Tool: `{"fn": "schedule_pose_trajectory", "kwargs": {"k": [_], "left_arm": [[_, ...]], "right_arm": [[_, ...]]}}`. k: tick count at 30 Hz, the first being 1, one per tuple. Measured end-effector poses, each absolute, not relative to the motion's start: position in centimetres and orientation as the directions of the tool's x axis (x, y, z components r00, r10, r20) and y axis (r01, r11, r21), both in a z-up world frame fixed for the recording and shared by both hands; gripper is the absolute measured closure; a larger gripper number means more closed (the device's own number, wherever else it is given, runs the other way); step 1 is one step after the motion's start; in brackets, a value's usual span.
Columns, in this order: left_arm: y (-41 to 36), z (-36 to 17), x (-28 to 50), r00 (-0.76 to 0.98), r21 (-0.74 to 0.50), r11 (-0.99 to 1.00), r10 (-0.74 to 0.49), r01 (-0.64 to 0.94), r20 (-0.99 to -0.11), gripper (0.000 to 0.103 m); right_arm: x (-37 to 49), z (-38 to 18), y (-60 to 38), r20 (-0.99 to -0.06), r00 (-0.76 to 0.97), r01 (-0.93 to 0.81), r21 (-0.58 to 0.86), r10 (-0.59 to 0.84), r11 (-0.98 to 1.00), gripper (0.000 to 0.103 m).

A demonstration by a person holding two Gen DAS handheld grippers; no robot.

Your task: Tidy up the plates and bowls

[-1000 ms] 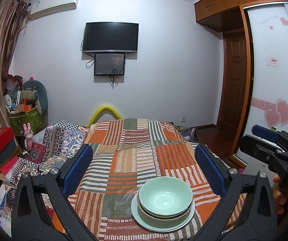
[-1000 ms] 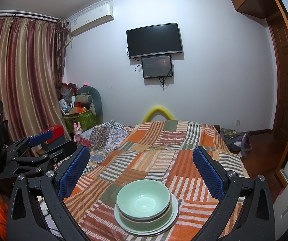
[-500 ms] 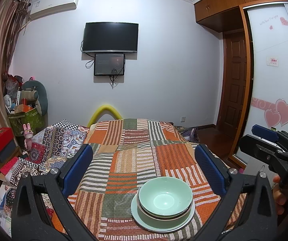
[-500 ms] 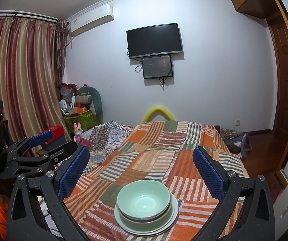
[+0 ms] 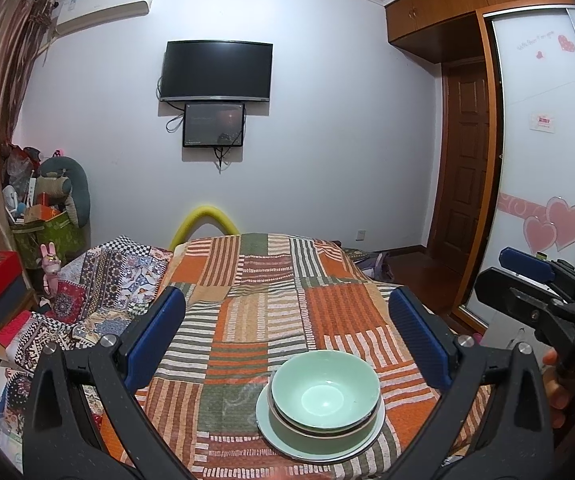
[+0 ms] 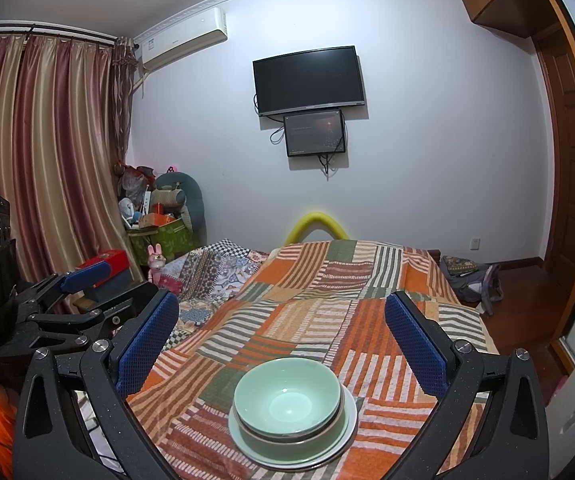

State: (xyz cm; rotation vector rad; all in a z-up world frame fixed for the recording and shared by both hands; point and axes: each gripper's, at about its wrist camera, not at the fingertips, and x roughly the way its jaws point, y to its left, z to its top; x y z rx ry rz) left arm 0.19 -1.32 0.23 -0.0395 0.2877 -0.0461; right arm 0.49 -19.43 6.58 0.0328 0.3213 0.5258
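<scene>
Item: one stack of green bowls [image 5: 324,394] nested on a pale plate [image 5: 319,450], set on the striped patchwork cover [image 5: 263,312] of the bed, near its close edge. Left gripper [image 5: 287,340] and right gripper [image 6: 283,336] both hovered above and short of the stack, jaws spread wide and holding nothing. Judged status: stacking apparently complete or awaiting a pick; any next move would call for lowering onto a bowl rim.

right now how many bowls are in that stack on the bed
2 show: top bowl nested in a second bowl whose rim peeks out below, on a plate. More may be hidden.
</scene>
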Motion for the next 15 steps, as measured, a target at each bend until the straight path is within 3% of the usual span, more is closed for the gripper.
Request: {"fn": "schedule_pose_trajectory", "kwargs": {"k": [15], "left_arm": [[-1.66, -0.05, 0.27, 0.955, -0.037, 0.998, -0.061, 0.052, -0.29, 0.0]], "right_arm": [[0.43, 6.21, -19.27, -0.303, 0.812, -0.486, 0.121, 0.498, 0.866, 0.0]]}}
